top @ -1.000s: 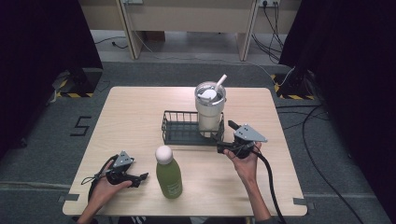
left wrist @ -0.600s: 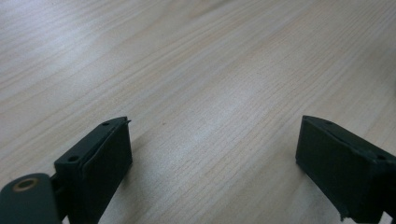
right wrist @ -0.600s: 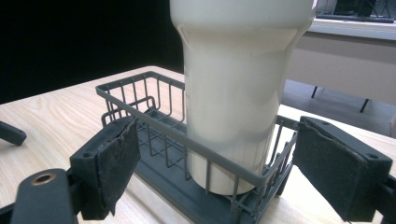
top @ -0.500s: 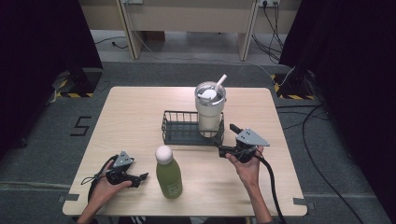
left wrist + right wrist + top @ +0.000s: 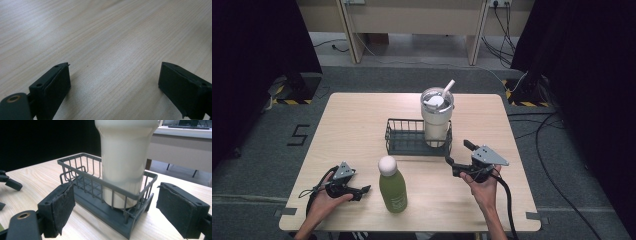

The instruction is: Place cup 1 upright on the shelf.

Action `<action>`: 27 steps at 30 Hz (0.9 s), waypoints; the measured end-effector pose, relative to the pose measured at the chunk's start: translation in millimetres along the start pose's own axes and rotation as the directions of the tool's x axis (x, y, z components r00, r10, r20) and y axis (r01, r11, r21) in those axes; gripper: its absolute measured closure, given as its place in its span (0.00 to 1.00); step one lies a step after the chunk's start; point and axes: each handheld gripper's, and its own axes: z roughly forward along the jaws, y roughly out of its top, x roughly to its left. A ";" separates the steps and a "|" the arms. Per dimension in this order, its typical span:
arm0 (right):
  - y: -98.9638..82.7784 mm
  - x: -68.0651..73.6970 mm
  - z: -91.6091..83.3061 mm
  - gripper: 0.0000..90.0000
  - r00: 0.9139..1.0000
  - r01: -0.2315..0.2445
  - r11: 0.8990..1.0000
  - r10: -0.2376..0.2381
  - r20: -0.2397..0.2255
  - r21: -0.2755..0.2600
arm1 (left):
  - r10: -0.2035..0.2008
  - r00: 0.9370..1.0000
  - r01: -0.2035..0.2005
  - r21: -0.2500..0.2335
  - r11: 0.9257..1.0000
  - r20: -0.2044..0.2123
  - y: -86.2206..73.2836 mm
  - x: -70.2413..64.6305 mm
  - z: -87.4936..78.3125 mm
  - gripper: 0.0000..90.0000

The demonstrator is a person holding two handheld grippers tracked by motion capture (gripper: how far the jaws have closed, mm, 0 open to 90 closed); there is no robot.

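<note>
A cream tumbler (image 5: pixel 436 119) with a lid and straw stands upright in the right end of a dark wire basket (image 5: pixel 404 142) at mid-table. My right gripper (image 5: pixel 459 153) hovers just off the basket's near right corner, open and holding nothing. In the right gripper view the tumbler (image 5: pixel 125 162) and basket (image 5: pixel 105 202) sit straight ahead of the open right gripper (image 5: pixel 115 212). A green bottle (image 5: pixel 392 189) with a white cap stands near the front edge. Left of it, my left gripper (image 5: pixel 363 191) rests low, and the left gripper view shows the left gripper (image 5: pixel 115 90) open over bare wood.
The wooden table (image 5: pixel 352 125) has free surface on its left half and behind the basket. The left gripper's jaw tips (image 5: pixel 10 182) show at the left edge of the right gripper view. Cables lie on the floor (image 5: pixel 562 145) right of the table.
My right gripper has drawn back from the tumbler toward the near right of the table. The left gripper, bottle, basket and tumbler stay put.
</note>
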 end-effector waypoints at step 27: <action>-36.7 1.8 -29.2 0.17 0.999 -0.032 0.996 0.032 0.011 0.088 | 0.000 1.000 0.000 0.001 1.000 0.000 -0.1 0.0 -0.1 0.11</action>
